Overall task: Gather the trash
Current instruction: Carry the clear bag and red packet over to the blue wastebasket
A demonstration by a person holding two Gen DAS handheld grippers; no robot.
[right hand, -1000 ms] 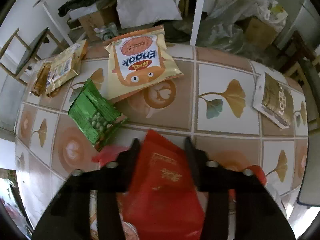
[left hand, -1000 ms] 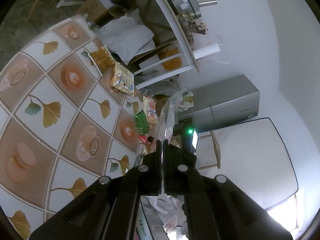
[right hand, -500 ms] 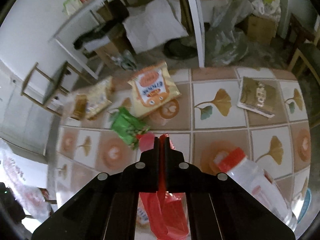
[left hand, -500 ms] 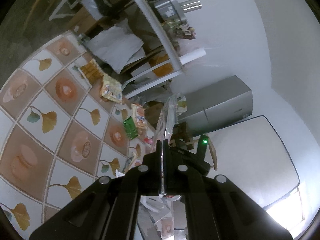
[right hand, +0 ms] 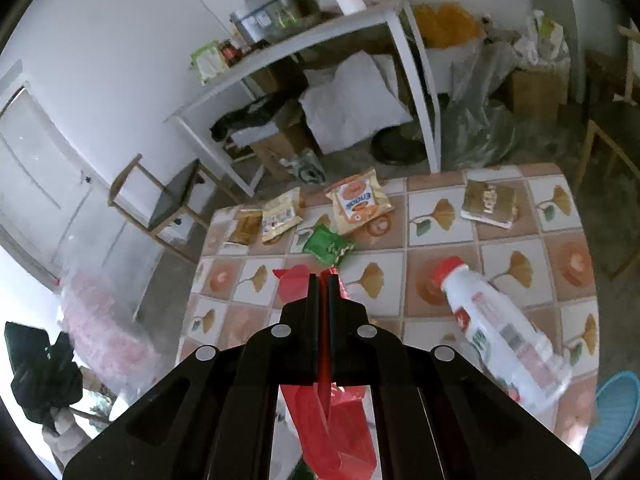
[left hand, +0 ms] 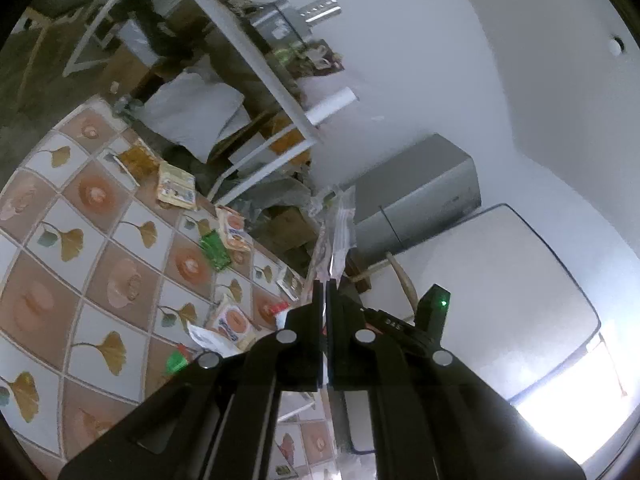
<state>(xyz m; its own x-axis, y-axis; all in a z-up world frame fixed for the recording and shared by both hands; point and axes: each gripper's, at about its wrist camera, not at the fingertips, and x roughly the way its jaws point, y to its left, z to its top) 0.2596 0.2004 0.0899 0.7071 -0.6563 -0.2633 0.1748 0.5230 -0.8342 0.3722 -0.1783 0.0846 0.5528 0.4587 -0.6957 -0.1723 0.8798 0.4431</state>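
My right gripper [right hand: 323,278] is shut on a red wrapper [right hand: 332,424], which hangs crumpled below the jaws, lifted off the tiled table [right hand: 508,240]. My left gripper [left hand: 323,283] is shut on the edge of a clear plastic bag [left hand: 338,224] that sticks up past its tips. On the table lie a green packet [right hand: 327,245], an orange-and-cream Enaak snack bag [right hand: 358,204], two small packets [right hand: 280,216] at the far left corner, a gold pouch [right hand: 488,204] and a white bottle with a red cap [right hand: 496,332]. The pink-tinted clear bag [right hand: 100,320] shows at the left.
A white shelf table [right hand: 304,52] with pots, a white sack [right hand: 352,104] and boxes stand beyond the table. A wooden chair [right hand: 168,200] is at the left. A grey cabinet [left hand: 416,196] stands by the wall. A blue basket rim [right hand: 616,416] shows at lower right.
My right gripper shut on the red wrapper and rose away from the table with it. The left gripper also rose, still holding the clear bag; the table looks smaller in both views.
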